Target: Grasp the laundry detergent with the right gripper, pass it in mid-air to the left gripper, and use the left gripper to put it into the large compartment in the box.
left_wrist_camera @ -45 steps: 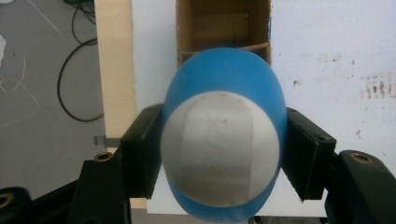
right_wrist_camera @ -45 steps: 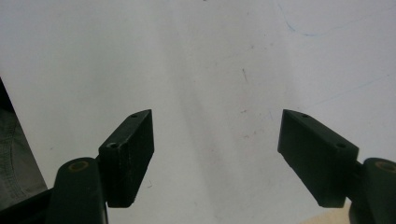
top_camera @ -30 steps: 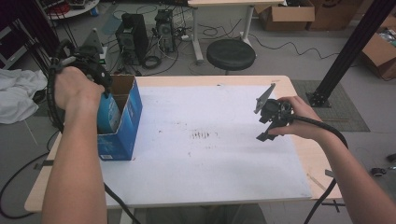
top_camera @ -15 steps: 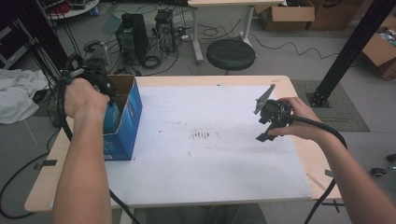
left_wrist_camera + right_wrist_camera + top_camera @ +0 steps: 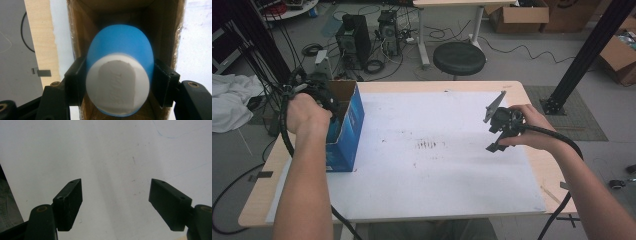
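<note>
Blue-and-white cup (image 5: pixel 120 75), upright inside cardboard box (image 5: pixel 80 37)

The left tool (image 5: pixel 120 82) is clamped on a blue cup (image 5: pixel 120 50), one black jaw pressing each side. The cup's white base (image 5: pixel 117 85) faces the camera (raised lettering on it is too blurred to read). Cup and jaws sit over the open mouth of a cardboard box (image 5: pixel 80 30), brown inside, its depth in shadow. To the left lies the desk (image 5: pixel 40 37), its wooden edge beside a white sheet (image 5: pixel 58 25); a grey floor (image 5: pixel 12 50) with a black cable lies beyond.

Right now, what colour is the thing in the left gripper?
Blue cup with a white base, best in the left gripper view.
</note>
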